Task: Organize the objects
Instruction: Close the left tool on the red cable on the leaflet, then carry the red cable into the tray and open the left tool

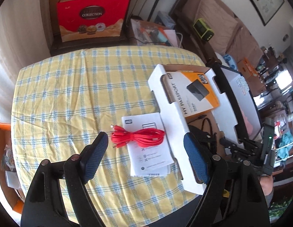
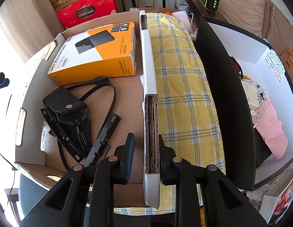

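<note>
Cable [image 1: 138,138] on leaflet [image 1: 148,145] shows only in left view.

My left gripper [image 1: 146,158] is hanging with its jaws apart over the checked tablecloth [image 1: 70,94], and the whole left half of that view is lying open for a pass. At centre, the red cable [image 1: 139,138] is resting on a leaflet [image 1: 148,147], which is blocking a flat sweep there. The white wall of the cardboard tray [image 1: 171,117] is rising just right of it. My right gripper [image 2: 145,155] is clamping that tray's far wall [image 2: 149,75] (the thick doubled one). Inside, the orange box [image 2: 93,56] and a black strap holder [image 2: 70,119] are crowding the floor; bare cardboard is showing between them and the wall. A black bin [image 2: 225,94] is standing at right.
</note>
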### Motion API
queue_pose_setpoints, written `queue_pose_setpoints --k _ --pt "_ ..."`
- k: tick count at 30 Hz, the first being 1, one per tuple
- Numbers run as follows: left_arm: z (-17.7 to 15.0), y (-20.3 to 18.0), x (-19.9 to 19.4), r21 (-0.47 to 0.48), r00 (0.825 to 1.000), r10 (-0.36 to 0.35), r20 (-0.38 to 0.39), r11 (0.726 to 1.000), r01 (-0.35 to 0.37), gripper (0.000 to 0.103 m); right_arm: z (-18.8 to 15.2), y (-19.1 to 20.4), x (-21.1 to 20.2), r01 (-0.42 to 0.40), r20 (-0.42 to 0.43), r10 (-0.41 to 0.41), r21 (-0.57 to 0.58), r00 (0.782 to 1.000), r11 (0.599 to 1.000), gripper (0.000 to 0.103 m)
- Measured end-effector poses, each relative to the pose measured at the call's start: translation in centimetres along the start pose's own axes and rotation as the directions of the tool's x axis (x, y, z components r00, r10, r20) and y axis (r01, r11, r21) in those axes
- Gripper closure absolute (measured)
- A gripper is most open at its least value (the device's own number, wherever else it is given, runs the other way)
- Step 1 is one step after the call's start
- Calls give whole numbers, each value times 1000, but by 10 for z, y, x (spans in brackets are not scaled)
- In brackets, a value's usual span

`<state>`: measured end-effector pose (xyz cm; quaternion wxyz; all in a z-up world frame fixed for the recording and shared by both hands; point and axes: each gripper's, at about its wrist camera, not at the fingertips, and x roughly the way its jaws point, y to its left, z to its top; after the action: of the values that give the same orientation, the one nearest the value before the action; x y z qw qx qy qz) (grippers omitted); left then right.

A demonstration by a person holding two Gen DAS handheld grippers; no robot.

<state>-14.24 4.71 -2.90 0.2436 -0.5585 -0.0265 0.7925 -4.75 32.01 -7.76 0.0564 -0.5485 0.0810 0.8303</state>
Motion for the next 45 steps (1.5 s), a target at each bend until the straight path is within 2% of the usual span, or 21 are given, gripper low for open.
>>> queue_pose_setpoints --k 8,16,21,25,27,28,29,31,33,34,37,45 --pt "-8 28 27 -72 999 11 -45 997 -14 23 0 0 0 1 0 -1 0 1000 1000 80" --pt "-8 43 44 -175 997 -63 -52 983 53 23 0 1 0 1 0 -1 -2 1000 1000 80" --pt "-5 43 52 -202 992 -109 -61 975 95 25 0 1 0 3 0 -3 -1 1000 1000 80" --pt "-1 38 55 -193 990 -121 -69 975 106 35 0 1 0 3 0 -3 -1 1000 1000 80" --pt "-1 34 55 -174 993 -98 -67 981 85 38 0 0 0 5 -1 -5 -1 1000 1000 80" --pt "0 31 54 -158 995 -75 -63 985 64 51 0 0 0 5 -1 -5 0 1000 1000 80" --pt "0 29 55 -140 997 -49 -63 989 40 60 0 1 0 4 -1 -4 -1 1000 1000 80" --pt "0 28 54 -135 998 -37 -51 990 30 71 0 1 0 5 -1 -5 0 1000 1000 80" --pt "0 30 50 -136 998 -43 -37 990 37 74 1 0 0 6 -1 -6 -1 1000 1000 80" --pt "-1 31 48 -135 999 -44 -30 990 39 84 1 0 0 6 -1 -6 -1 1000 1000 80" --pt "-1 30 41 -120 999 -47 -16 992 44 85 1 -1 1 6 -2 -6 -2 1000 1000 80" --pt "7 24 6 -115 993 -107 56 987 112 87 1 -2 0 7 -2 -7 -3 1000 1000 80"
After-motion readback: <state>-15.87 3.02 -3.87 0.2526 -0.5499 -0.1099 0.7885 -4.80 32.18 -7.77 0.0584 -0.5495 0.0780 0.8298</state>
